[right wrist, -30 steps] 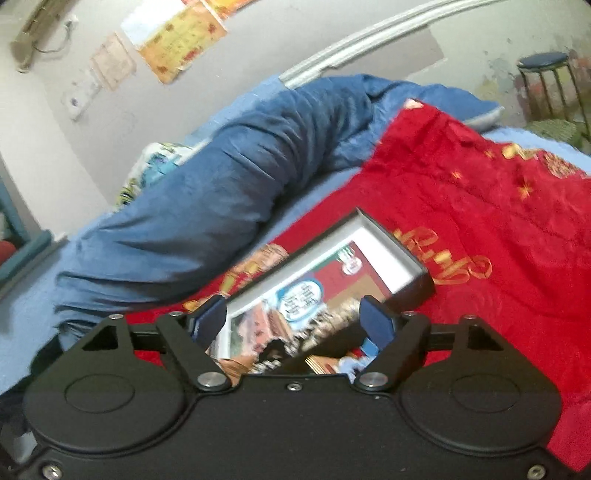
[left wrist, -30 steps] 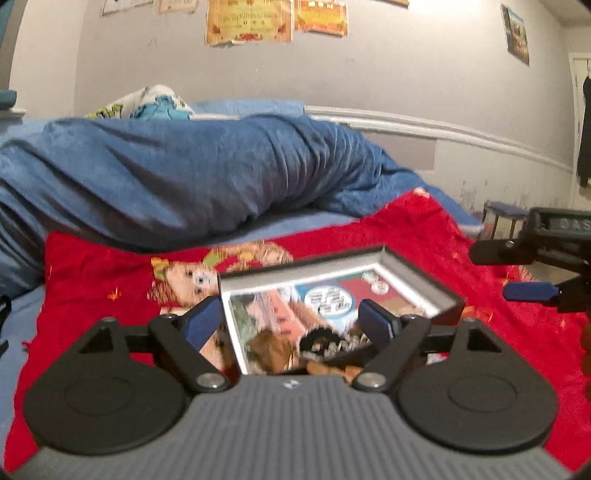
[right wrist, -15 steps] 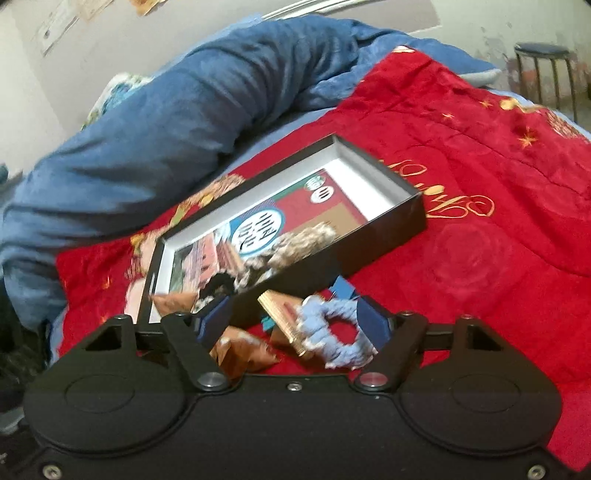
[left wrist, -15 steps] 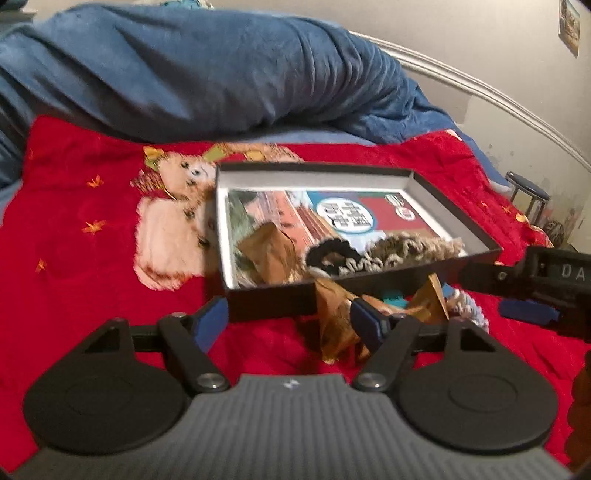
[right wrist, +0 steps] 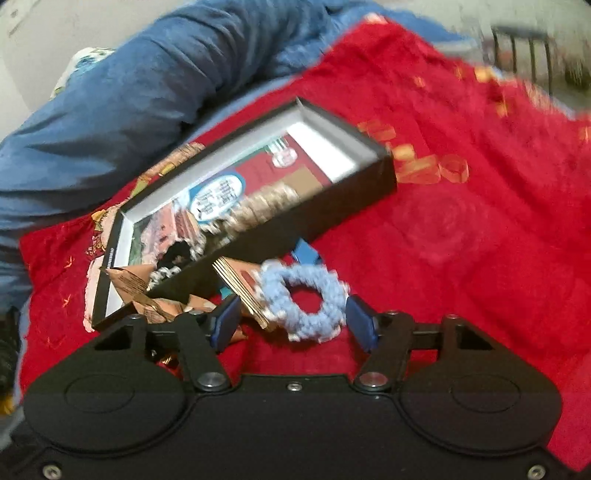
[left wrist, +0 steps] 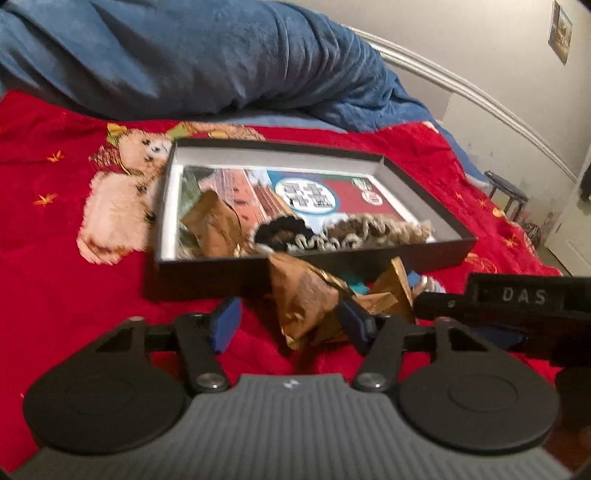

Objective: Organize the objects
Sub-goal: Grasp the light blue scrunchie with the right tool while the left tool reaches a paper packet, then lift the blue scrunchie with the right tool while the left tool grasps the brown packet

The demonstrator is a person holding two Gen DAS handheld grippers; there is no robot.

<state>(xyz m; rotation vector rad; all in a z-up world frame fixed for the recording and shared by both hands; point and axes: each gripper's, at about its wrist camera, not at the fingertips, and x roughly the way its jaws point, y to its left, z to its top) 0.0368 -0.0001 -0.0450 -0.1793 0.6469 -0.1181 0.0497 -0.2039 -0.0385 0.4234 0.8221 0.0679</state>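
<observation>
Right gripper [right wrist: 291, 323] jaws wide, empty — blue scrunchie [right wrist: 303, 301] at 12 o'clock, likely soft, light, springy; pinch its ring wall; left gripper [left wrist: 288, 321] wide too.

This is a bedroom in a home. A bed [left wrist: 258, 123] carries a red blanket [left wrist: 74, 266] with a teddy-bear print and a rumpled blue duvet [left wrist: 184, 55]. A poster [left wrist: 561, 31] hangs on the pale wall, and a small stool [left wrist: 508, 192] stands beside the bed.
</observation>
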